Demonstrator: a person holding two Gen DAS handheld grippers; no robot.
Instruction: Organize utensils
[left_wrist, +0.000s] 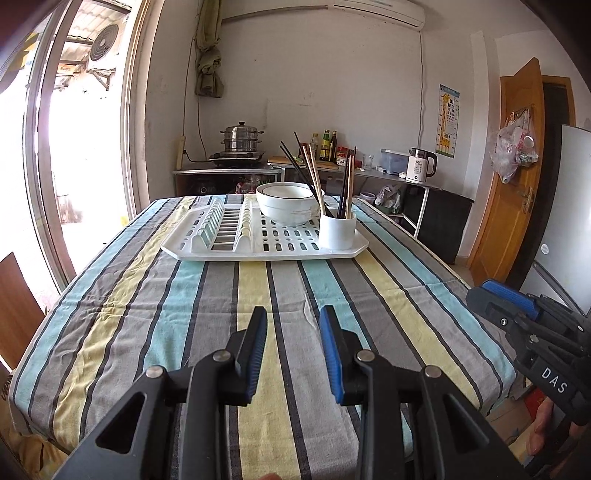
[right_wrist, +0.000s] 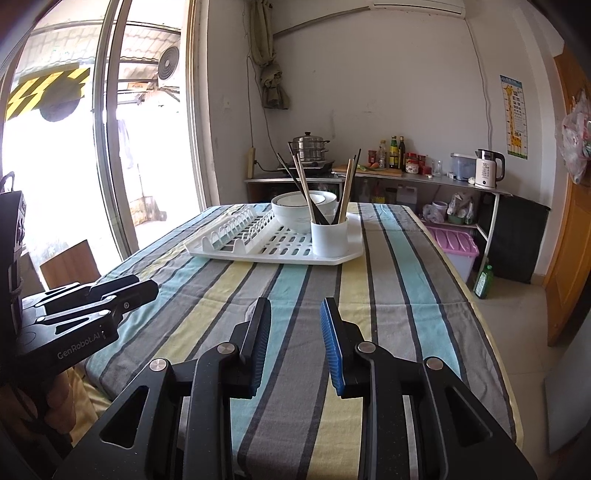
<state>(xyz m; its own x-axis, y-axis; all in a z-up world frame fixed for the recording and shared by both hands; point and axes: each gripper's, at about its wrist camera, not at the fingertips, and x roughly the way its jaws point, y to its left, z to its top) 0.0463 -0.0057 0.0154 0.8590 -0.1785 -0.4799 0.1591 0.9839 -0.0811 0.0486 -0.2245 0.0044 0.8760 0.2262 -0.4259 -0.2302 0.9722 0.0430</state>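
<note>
A white dish rack tray (left_wrist: 207, 246) (right_wrist: 229, 254) lies at the far end of the striped table. On it stand a white cup (left_wrist: 337, 230) (right_wrist: 329, 238) holding several chopsticks (left_wrist: 347, 184) (right_wrist: 345, 192), dark and wooden, and a white bowl (left_wrist: 286, 205) (right_wrist: 295, 210) just behind the cup. My left gripper (left_wrist: 293, 317) is open and empty, low over the near part of the table. My right gripper (right_wrist: 295, 308) is open and empty too, beside the left one and well short of the tray.
The table wears a striped cloth (left_wrist: 258, 295) (right_wrist: 388, 295). Behind it a counter carries a steamer pot (left_wrist: 242, 138), bottles (right_wrist: 397, 151) and a kettle (right_wrist: 487, 168). A glass door is at left, a wooden door (left_wrist: 513, 184) at right. A pink-lidded box (right_wrist: 456, 245) sits on the floor.
</note>
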